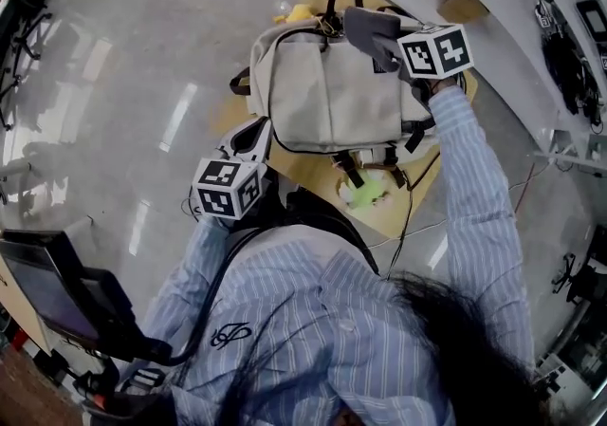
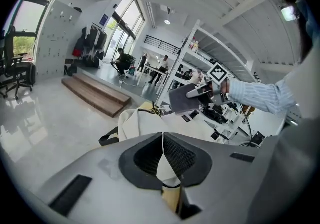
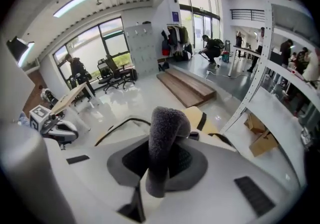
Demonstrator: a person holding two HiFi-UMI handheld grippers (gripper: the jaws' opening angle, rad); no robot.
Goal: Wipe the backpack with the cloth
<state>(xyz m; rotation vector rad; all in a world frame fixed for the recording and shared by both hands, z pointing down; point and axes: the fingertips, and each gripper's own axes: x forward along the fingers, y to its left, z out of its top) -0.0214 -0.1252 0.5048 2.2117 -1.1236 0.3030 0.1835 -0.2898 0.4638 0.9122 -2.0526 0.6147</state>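
The beige backpack (image 1: 332, 97) lies on the wooden counter (image 1: 308, 173), the left gripper's (image 1: 261, 137) fingers clamped on its lower corner (fabric pinched between them), the right gripper's (image 1: 387, 46) fingers squeezing the grey cloth (image 1: 368, 27) over its top.

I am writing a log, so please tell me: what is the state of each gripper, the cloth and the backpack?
Left gripper: shut on a corner of the beige fabric backpack.
Right gripper: shut on the grey fuzzy cloth.
Backpack: lying flat on the small wooden table.
Cloth: bent over at its free end.
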